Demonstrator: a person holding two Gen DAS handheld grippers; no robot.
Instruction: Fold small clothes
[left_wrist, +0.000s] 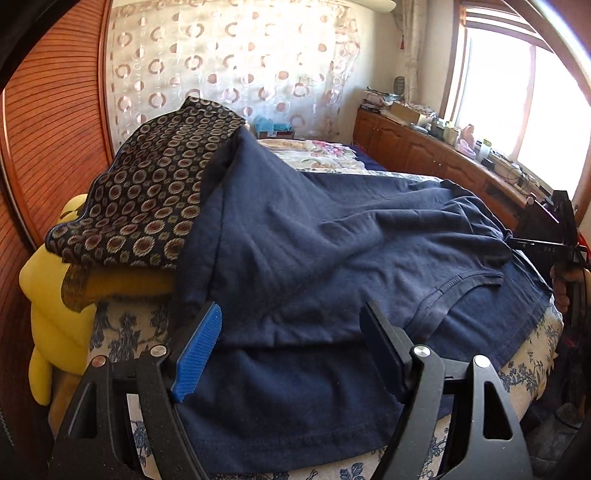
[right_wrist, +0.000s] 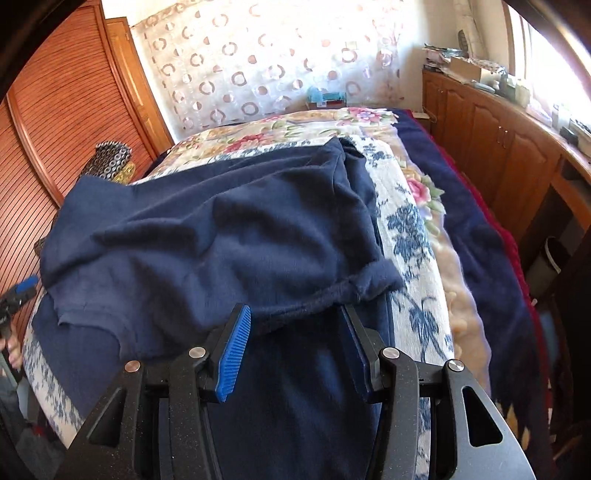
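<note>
A navy T-shirt (left_wrist: 314, 251) lies across the bed, its upper half folded loosely over the lower half, with the collar (left_wrist: 465, 280) showing at the right. My left gripper (left_wrist: 291, 314) stands open just over the shirt's near left part, and no cloth is pinched between its blue pads. Seen from the right wrist, the same T-shirt (right_wrist: 207, 236) ends in a rolled hem (right_wrist: 332, 295) right ahead of my right gripper (right_wrist: 293, 312), which is open, its pads not pressing the cloth. Each gripper also shows at the other view's edge: the right gripper (left_wrist: 550, 232), the left gripper (right_wrist: 20, 293).
A dark cloth with round patterns (left_wrist: 147, 199) rests on yellow cushions (left_wrist: 55, 295) at the bed's left. A floral bedspread (right_wrist: 413, 236) and a navy blanket (right_wrist: 480, 229) cover the bed. A wooden wardrobe (left_wrist: 55, 129) stands left; cluttered cabinets (left_wrist: 424, 147) and a bin (right_wrist: 546, 266) stand right.
</note>
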